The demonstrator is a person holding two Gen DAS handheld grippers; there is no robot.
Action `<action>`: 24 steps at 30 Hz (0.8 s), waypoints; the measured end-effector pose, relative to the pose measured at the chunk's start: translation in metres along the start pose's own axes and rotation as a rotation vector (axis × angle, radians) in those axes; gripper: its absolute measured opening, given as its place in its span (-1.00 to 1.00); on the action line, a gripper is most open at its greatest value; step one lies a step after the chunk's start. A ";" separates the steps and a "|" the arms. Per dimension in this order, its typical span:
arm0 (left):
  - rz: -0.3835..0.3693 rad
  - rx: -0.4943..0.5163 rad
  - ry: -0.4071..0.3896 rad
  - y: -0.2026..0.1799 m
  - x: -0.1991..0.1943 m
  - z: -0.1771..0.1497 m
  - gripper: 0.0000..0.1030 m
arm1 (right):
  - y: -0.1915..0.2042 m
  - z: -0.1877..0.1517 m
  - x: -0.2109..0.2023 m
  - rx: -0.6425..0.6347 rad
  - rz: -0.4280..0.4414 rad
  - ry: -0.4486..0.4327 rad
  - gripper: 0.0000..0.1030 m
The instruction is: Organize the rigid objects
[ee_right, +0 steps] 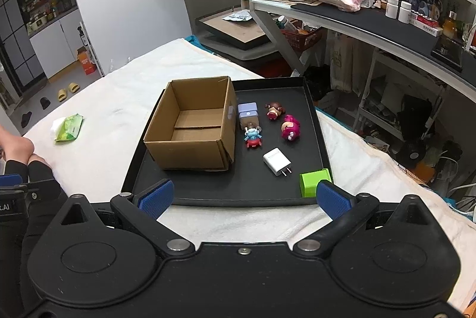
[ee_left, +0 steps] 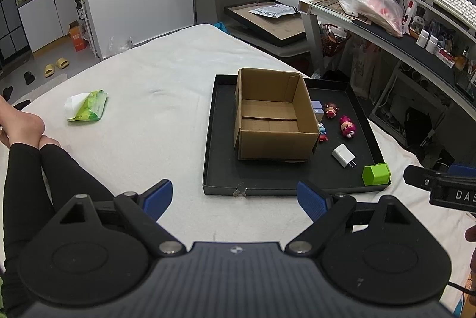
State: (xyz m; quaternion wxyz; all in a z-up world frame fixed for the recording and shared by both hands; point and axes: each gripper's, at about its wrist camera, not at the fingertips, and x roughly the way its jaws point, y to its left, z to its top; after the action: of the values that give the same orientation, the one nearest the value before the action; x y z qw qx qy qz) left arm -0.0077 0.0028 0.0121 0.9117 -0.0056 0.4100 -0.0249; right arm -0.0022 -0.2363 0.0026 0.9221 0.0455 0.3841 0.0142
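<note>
A black tray (ee_right: pixel 184 193) (ee_left: pixel 226 178) lies on the white bed. In it stands an open, empty cardboard box (ee_right: pixel 193 127) (ee_left: pixel 273 121). Right of the box lie a purple block (ee_right: pixel 247 111), a blue-and-red figure (ee_right: pixel 253 138), a brown figure (ee_right: pixel 273 110), a pink bear (ee_right: pixel 290 128) (ee_left: pixel 347 126), a white charger (ee_right: pixel 277 161) (ee_left: pixel 344 155) and a green box (ee_right: pixel 314 182) (ee_left: pixel 376 173). My left gripper (ee_left: pixel 235 199) is open and empty at the tray's near edge. My right gripper (ee_right: pixel 242 197) is open and empty, its right finger next to the green box.
A green wipes pack (ee_left: pixel 87 105) lies on the bed to the left. The person's legs (ee_left: pixel 35 157) rest at the left. A cluttered desk (ee_right: pixel 372 17) stands right of the bed. A chair with a framed board (ee_left: pixel 267 20) stands behind it.
</note>
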 end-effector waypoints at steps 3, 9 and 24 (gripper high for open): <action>0.002 -0.001 0.004 -0.001 0.001 0.000 0.75 | 0.000 0.000 0.001 0.004 0.003 0.003 1.00; 0.000 -0.004 0.006 -0.001 0.002 0.000 0.75 | -0.003 -0.002 0.000 0.012 -0.002 -0.004 1.00; -0.004 -0.001 0.007 -0.004 0.002 -0.001 0.75 | -0.006 -0.004 0.000 0.024 -0.020 -0.003 1.00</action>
State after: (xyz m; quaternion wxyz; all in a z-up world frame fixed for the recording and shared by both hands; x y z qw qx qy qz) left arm -0.0076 -0.0010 0.0099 0.9103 -0.0069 0.4130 -0.0267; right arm -0.0054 -0.2425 -0.0006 0.9221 0.0529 0.3832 0.0001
